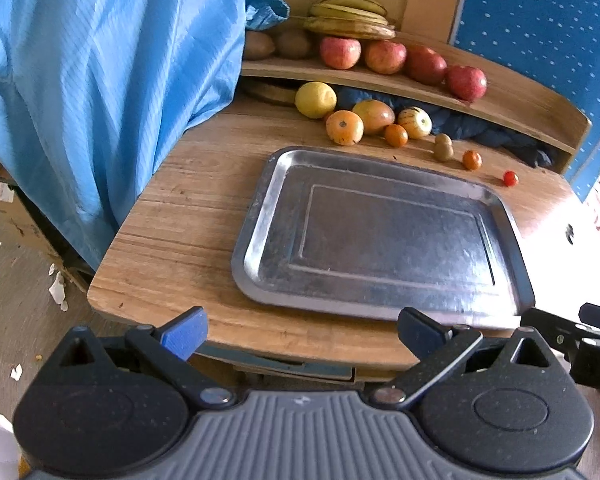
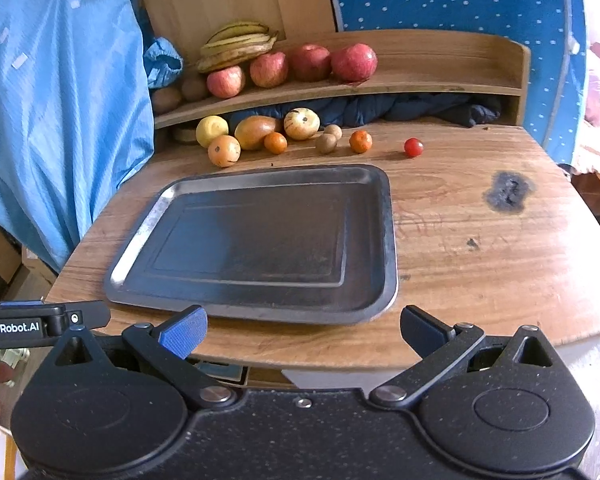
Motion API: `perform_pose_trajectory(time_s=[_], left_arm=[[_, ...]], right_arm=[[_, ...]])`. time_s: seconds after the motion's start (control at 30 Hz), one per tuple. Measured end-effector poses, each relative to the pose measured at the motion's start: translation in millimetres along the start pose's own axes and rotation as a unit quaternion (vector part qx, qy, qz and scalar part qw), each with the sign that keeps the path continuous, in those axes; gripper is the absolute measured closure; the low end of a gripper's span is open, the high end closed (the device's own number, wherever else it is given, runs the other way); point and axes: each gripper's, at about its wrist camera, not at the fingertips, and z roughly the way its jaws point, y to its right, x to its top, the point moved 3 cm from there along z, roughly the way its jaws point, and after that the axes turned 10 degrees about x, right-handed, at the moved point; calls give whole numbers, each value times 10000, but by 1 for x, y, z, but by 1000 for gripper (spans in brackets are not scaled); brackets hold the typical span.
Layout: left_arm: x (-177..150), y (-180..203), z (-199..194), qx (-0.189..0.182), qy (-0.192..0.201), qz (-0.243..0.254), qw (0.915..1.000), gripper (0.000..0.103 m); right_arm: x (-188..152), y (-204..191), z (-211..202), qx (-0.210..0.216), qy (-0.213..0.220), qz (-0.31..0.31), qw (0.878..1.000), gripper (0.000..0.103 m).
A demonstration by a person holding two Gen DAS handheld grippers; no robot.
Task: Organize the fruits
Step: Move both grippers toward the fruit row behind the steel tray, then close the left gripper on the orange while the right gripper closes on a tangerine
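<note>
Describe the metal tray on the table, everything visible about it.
The metal tray is a shallow rectangle with rounded corners, a raised rim and a stepped inner panel. It looks like dull, scuffed steel, with glare along its left rim. It lies flat on the wooden table, near the front edge, with nothing in it. The loose fruits sit behind it, apart from the rim. Neither gripper touches it.

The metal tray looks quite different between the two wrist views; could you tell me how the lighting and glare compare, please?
Left wrist view: the tray reflects pale light, and the table's right edge is blown out white. Right wrist view: the tray reads dark, with glare only along its left rim. Both views show fisheye bending of the shelf.
</note>
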Motion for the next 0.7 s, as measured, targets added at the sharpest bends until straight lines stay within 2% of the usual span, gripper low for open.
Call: perform_pose_trajectory(time_s=[0.2, 0.37, 0.53, 0.7], left_arm=[[16, 15, 9, 224, -74, -346, 9991, 0], [31, 28, 10, 397, 16, -591, 9975, 0], [43, 39, 21, 697, -77, -592, 9958, 0], [57, 38, 30, 835, -83, -504, 9952, 0]], right_arm=[[24, 20, 15, 199, -118, -239, 9994, 1], [44, 37, 23, 332, -185, -452, 9983, 0], [61, 49, 31, 484, -231, -731, 9959, 0], [70, 56, 38, 483, -176, -834, 9952, 0]])
